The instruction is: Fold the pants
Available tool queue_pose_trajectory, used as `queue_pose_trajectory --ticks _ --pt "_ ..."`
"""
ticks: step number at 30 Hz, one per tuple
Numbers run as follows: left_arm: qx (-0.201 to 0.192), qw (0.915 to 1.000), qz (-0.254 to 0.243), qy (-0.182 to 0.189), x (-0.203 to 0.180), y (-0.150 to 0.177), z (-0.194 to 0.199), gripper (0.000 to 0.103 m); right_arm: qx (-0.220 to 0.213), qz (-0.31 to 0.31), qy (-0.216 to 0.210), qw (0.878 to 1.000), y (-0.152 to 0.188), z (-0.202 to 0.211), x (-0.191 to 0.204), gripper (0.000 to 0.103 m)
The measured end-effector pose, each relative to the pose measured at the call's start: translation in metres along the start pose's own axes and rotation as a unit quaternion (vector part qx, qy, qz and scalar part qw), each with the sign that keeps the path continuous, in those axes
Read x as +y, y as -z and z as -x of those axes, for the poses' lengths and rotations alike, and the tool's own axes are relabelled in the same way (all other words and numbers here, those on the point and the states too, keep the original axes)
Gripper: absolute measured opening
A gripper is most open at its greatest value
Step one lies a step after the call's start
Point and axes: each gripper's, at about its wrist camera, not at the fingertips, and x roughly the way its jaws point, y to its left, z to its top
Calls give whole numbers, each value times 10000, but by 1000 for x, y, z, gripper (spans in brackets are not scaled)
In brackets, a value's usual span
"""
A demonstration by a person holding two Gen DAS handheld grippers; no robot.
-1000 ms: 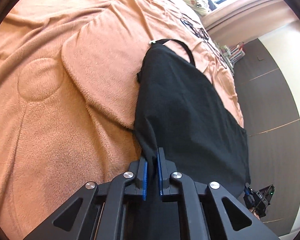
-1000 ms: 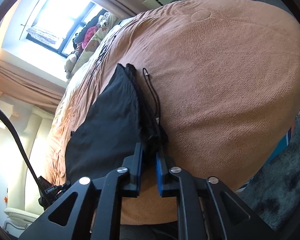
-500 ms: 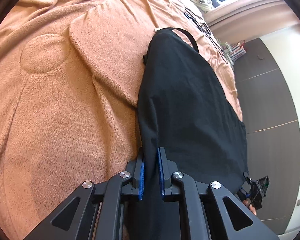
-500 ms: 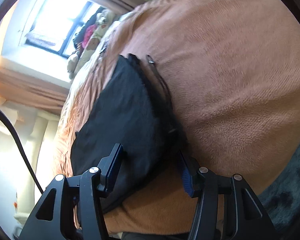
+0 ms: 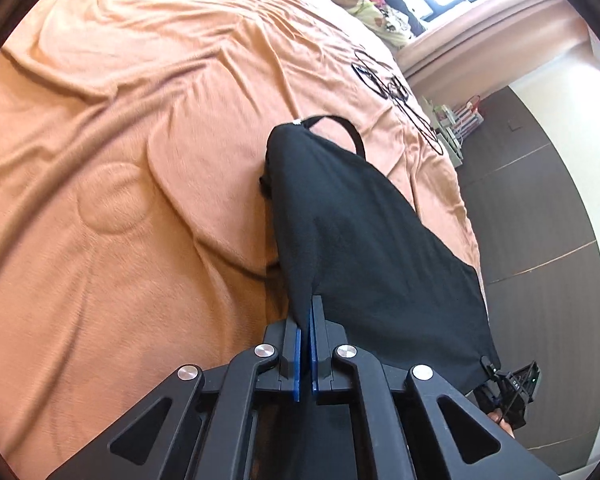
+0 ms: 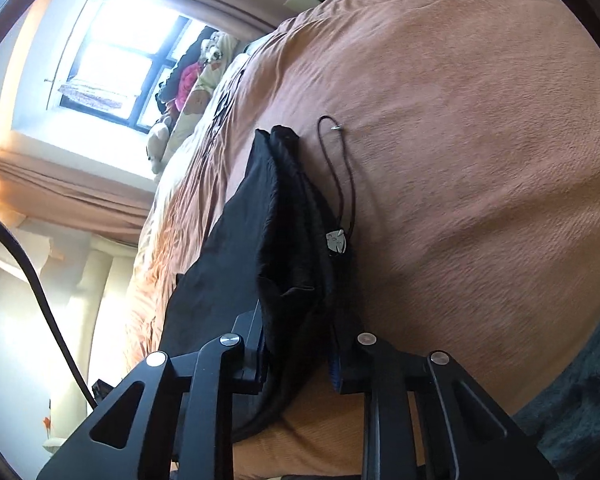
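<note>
A: Where are the black pants?

B: They lie on the orange bed cover. The left tool is pinched tight on one edge of them.

A: What does the other camera show?

B: The right tool has just been closing, and a thick bunch of pants sits clamped in it. Only that view shows the brown cord and the small white tag beside the pants.

A: And the left camera?

B: Only it shows a black strap loop at the far end.
</note>
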Motion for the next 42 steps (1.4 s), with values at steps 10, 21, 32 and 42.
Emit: queue_pose_trajectory --ticks 10,21,32,42 --pt "-220 9993 131 -270 39 -18 40 3 284 170 -64 9994 15 -35 29 19" --pt "-388 9975 348 -468 94 -36 82 3 593 318 -133 9976 25 -78 58 19" --pt "-469 9970 471 -407 129 -42 108 3 756 423 -145 9961 25 -103 75 19" --pt "-583 9933 878 -483 188 -29 135 3 1044 737 -157 9917 32 -139 102 19"
